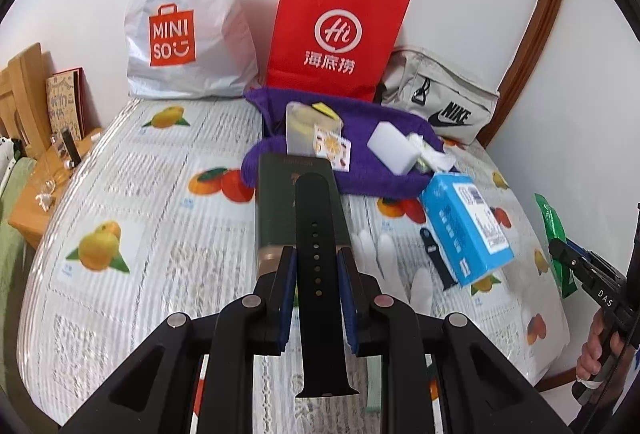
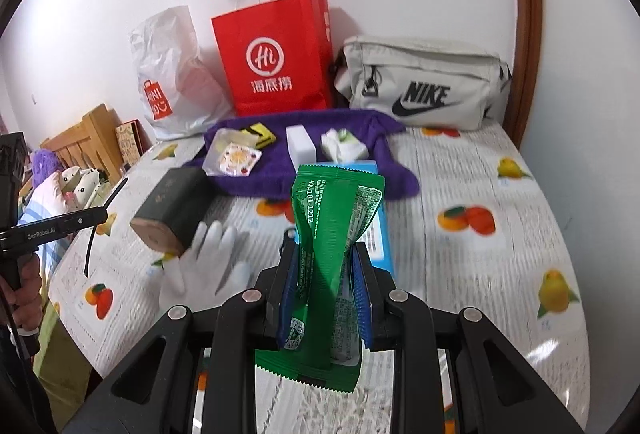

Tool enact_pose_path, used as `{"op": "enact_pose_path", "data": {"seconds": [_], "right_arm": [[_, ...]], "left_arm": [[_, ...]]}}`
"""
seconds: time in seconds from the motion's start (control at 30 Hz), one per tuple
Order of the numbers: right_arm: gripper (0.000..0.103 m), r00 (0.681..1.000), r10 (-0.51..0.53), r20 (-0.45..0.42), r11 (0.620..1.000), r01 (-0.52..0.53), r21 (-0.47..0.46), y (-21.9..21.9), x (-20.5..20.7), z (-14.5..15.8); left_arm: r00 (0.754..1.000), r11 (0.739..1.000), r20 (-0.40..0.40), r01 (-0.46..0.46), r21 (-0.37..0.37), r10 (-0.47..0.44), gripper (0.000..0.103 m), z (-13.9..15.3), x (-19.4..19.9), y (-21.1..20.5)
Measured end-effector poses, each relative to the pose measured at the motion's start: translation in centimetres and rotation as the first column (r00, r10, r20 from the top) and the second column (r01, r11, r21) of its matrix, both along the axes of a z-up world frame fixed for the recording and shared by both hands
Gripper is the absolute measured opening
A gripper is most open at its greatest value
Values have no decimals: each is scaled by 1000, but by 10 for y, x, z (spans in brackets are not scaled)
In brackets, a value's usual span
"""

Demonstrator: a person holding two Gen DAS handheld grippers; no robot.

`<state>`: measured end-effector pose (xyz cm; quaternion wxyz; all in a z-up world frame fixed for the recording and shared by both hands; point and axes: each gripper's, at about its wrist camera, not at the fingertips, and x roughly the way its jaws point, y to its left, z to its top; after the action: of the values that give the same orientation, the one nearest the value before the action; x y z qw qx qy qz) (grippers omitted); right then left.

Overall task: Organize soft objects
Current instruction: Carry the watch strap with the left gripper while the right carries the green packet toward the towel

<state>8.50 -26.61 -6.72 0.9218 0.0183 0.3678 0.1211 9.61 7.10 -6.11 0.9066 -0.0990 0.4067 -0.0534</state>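
Observation:
My left gripper is shut on a black watch strap and holds it above the table. My right gripper is shut on a green foil packet, pinched at its middle. A purple towel lies at the back with a white sponge, tissue pack and small packets on it. A white glove lies in front of a dark green box. A blue box lies right of centre.
A white Miniso bag, a red paper bag and a grey Nike bag stand along the wall. A second black strap lies by the blue box. The fruit-print tablecloth covers the table. A wooden stand is left.

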Motion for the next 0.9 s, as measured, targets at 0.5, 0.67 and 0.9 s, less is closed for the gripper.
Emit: {"op": "enact_pose_path", "data": {"seconds": [0.5, 0.67, 0.9], "right_arm": [[26, 1000, 17, -24, 1000, -17, 3, 10, 43, 2], [26, 999, 23, -34, 1000, -23, 1, 12, 63, -2], [26, 999, 18, -40, 1000, -17, 13, 9, 95, -8]], "left_arm": [[1000, 1000, -7, -7, 14, 7, 20, 7, 46, 2], [1000, 1000, -13, -2, 21, 2, 20, 5, 67, -1], [1000, 1000, -26, 1, 28, 0, 20, 1, 96, -3]]}}
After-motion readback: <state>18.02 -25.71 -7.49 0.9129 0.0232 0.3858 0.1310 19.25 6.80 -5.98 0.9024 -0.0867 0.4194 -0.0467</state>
